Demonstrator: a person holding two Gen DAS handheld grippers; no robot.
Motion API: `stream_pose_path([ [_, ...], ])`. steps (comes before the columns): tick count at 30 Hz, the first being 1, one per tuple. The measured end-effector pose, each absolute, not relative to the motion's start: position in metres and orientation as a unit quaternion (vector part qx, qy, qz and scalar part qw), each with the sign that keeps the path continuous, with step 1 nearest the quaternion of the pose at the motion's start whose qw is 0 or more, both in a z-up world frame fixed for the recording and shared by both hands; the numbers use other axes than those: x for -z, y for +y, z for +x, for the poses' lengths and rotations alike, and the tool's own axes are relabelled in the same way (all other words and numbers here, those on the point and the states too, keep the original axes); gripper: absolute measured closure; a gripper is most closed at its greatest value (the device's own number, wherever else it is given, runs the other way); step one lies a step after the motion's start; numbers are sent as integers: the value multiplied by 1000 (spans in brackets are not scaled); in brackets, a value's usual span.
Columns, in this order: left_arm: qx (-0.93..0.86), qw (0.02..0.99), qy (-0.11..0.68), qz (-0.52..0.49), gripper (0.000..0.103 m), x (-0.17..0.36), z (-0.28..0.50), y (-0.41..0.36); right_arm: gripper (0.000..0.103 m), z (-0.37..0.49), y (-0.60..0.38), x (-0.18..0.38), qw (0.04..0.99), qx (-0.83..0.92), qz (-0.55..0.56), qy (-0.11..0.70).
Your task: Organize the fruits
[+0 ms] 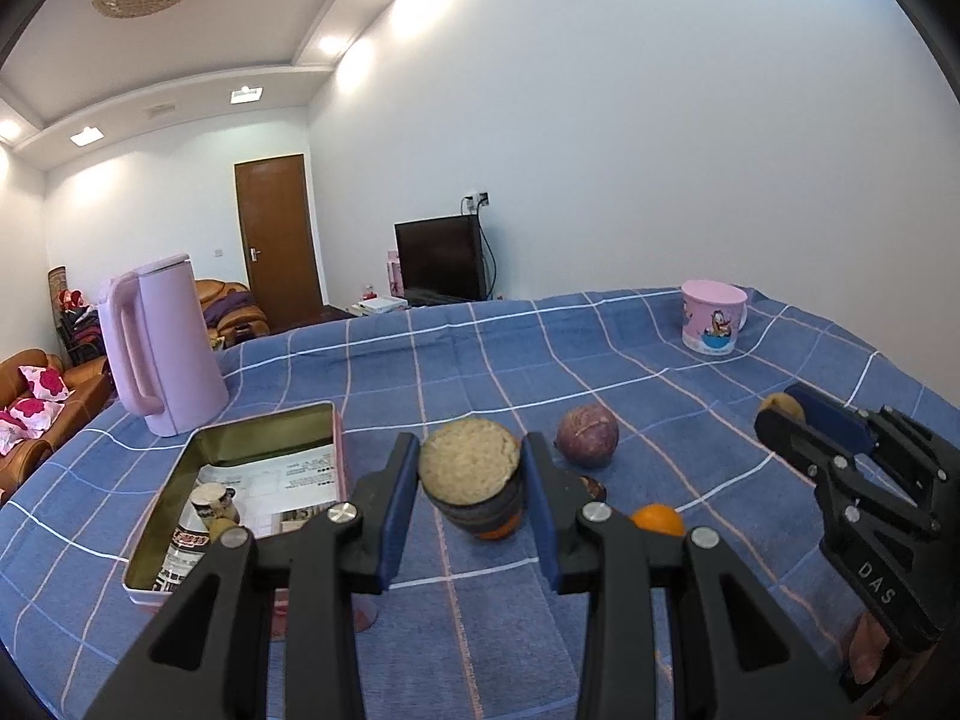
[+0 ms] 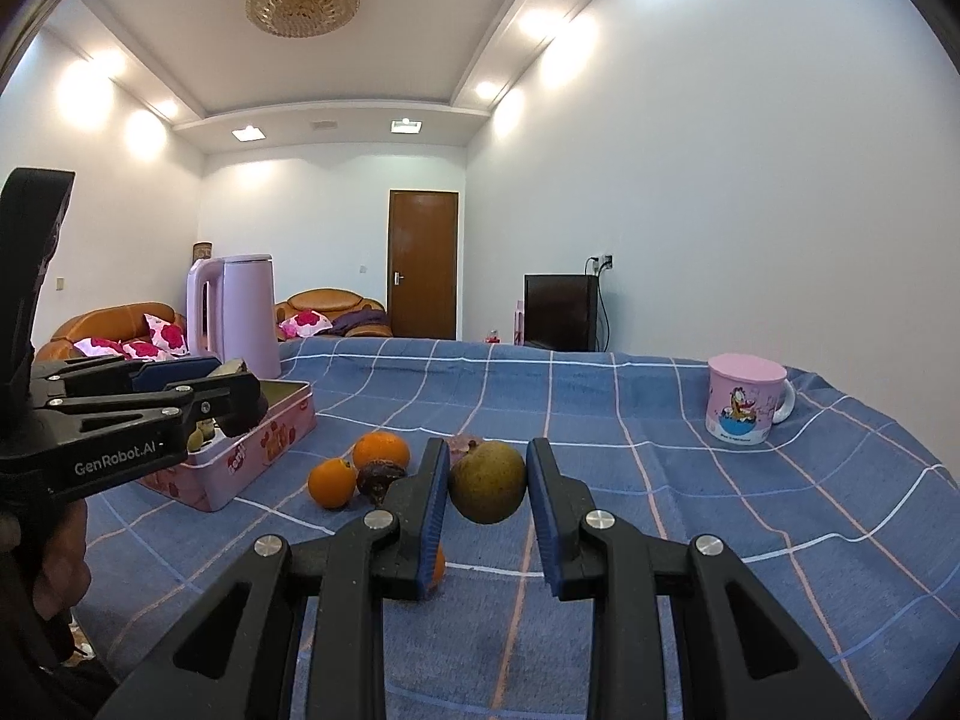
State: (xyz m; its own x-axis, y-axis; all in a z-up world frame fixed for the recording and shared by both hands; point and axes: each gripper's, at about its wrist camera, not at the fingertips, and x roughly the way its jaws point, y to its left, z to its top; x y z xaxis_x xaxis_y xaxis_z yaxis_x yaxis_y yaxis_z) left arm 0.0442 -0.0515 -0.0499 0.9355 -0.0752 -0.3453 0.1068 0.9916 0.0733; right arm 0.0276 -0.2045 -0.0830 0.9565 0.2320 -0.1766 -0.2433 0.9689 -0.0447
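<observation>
Left gripper (image 1: 471,474) clamped on dark cylindrical object with pale crumbly top (image 1: 469,461). Right gripper (image 2: 487,483) closed around round yellow-green fruit (image 2: 487,482); open pink tin box (image 1: 180,540) at 9 o'clock.

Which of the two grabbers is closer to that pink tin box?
Left. The left gripper hangs at the pink tin, gripping something; the right gripper is off to its side, clamped on a greenish-brown fruit.

Left claw (image 1: 470,483) and right claw (image 2: 488,483) each clamp something, raised.

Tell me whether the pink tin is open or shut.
Open. The pink tin has no lid on; the left wrist view looks straight into its shiny interior, where a bottle and printed paper lie.
</observation>
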Motion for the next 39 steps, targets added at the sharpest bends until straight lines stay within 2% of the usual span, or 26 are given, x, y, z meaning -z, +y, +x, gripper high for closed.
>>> stream_pose_path([
  [15, 34, 985, 163, 36, 67, 43, 40, -41, 75, 19, -191, 57, 988, -137, -33, 58],
  [39, -13, 985, 171, 7, 67, 40, 49, 1, 75, 47, -147, 48, 976, -199, -35, 76],
])
